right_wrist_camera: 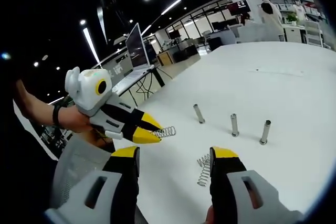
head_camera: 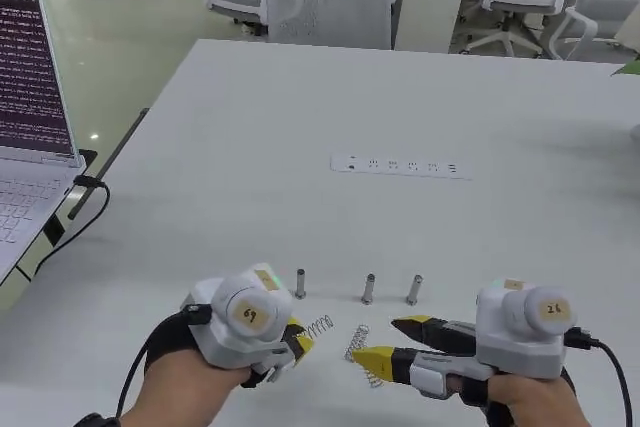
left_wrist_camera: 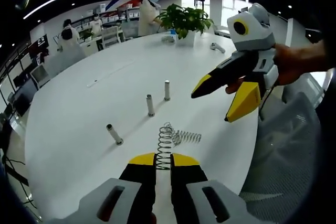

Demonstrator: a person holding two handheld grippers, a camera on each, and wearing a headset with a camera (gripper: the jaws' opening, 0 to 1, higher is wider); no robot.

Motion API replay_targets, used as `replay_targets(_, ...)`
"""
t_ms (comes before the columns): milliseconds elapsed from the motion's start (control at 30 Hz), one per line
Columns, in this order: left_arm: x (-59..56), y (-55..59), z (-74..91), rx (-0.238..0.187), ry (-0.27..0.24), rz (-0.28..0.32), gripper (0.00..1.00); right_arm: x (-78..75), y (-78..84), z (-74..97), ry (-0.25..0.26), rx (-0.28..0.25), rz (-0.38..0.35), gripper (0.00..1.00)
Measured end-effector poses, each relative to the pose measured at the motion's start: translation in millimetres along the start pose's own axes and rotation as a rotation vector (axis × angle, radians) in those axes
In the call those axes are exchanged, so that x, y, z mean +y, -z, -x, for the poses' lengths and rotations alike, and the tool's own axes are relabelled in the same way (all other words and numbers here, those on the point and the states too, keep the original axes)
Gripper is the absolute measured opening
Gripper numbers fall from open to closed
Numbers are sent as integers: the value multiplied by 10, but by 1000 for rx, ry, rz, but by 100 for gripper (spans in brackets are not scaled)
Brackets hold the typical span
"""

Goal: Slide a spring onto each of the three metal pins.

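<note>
My L gripper (left_wrist_camera: pixel 163 159) clamps thin coiled steel spring (left_wrist_camera: pixel 165 141), long axis fwd along jaws; R gripper (right_wrist_camera: pixel 173 153) level, wide open, empty.

Past the row of pins (head_camera: pixel 368 288) the table (head_camera: pixel 250 147) is bare to the power strip (head_camera: pixel 395 165). On their near side crowd a loose spring (head_camera: pixel 358 335), the left gripper (head_camera: pixel 300 339) with its held spring (head_camera: pixel 319 325), and the spread right gripper (head_camera: pixel 374 339).

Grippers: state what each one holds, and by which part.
The left gripper pinches a spring by its near end, the coil sticking out past the tips. The right gripper is open, holding nothing.
</note>
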State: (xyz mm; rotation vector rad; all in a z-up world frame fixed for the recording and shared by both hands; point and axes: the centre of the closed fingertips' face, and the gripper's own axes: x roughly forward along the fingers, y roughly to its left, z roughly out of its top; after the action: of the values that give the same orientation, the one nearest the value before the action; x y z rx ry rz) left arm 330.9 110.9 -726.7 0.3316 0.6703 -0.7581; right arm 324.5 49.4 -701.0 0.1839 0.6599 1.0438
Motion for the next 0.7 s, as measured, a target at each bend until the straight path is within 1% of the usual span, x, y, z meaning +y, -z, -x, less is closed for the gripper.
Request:
replay_targets(167,-76,-48,7,-11,13,-13,2,25,-4,-75,-23,7,-7,49)
replay_targets(267,-111,-79,12,-18,18,-20,2,57,12,-129,-53,15,-28,45)
replay_targets(367,-158,-95,24,-20,25,-29,2,75,11,-162,-61,18,-20,43)
replay_targets(567,-238,-100,29,-21,39,-44,2,96,-11,-207,-84,12,-29,38)
replay_targets(700,-254,-115,33,-26,41,-56,2,84,2,-228,-90,18,-34,36)
